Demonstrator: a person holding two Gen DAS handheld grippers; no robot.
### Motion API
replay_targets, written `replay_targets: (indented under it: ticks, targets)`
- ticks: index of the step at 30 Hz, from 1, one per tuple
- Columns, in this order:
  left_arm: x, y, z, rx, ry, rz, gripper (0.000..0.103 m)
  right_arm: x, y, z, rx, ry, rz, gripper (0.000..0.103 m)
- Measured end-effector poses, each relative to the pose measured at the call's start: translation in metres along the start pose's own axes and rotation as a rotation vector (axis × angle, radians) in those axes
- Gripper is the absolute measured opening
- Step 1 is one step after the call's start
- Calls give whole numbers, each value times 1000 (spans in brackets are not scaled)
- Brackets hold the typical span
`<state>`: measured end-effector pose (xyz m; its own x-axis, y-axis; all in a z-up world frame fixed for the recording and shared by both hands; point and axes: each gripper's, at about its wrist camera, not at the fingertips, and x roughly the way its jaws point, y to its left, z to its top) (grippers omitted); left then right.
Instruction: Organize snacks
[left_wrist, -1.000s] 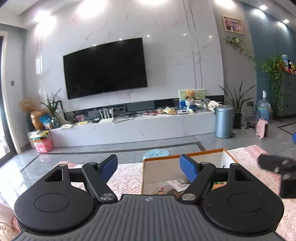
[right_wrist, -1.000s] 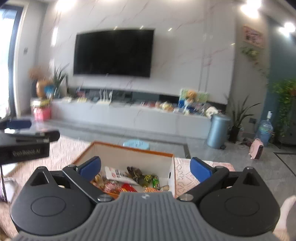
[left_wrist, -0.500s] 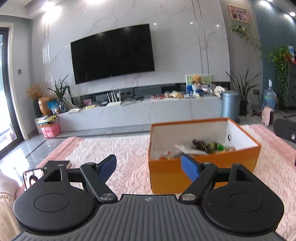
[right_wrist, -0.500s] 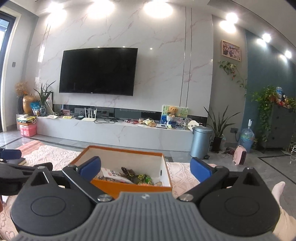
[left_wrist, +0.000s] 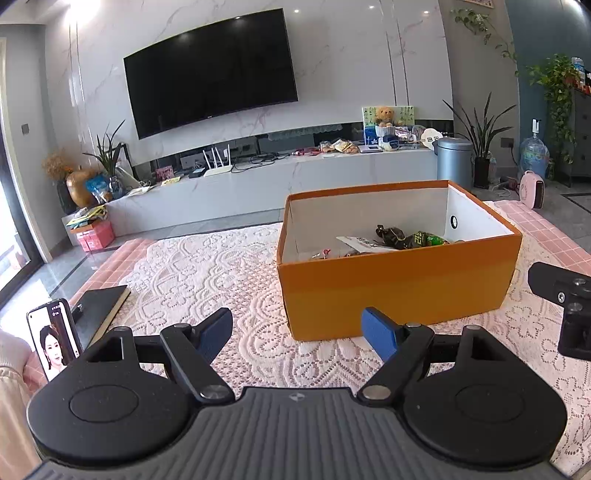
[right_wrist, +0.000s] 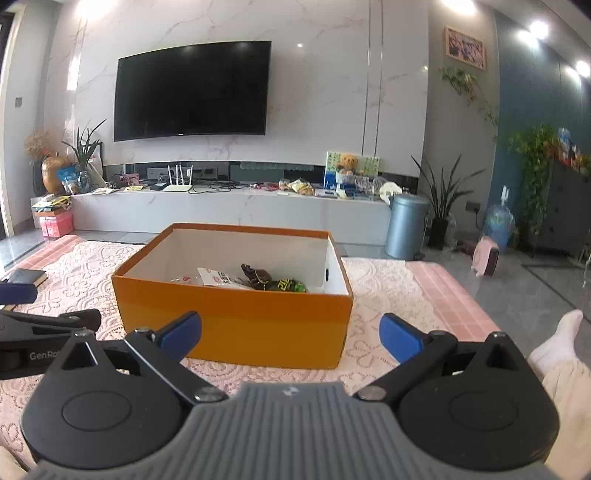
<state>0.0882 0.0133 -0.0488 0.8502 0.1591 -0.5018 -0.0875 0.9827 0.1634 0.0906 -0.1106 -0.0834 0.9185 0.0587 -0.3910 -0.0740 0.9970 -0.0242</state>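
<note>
Both hand-held grippers have drawn back, left (left_wrist: 297, 334) and right (right_wrist: 290, 334) spread empty; orange box (right_wrist: 236, 317) holds snack packets (right_wrist: 255, 280)

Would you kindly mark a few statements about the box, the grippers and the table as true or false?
1. The orange box has its lid on. False: it is open, with snacks inside.
2. Both grippers are open and hold nothing. True: the left gripper and right gripper have their jaws wide apart.
3. A phone stands at the table's left edge. True.
4. The box sits on bare wood. False: it rests on a pink lace cloth.
5. The TV is showing a programme. False: its screen is dark.
</note>
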Motion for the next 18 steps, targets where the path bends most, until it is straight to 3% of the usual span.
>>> replay_targets:
  ticks: [7,18]
  targets:
    - [-4,1,-1,3,6,0,93,5,-9,2,56,31,-2,100]
    - [-7,3,3,-12,4,-11,93,0,-5,3,40,14,6,100]
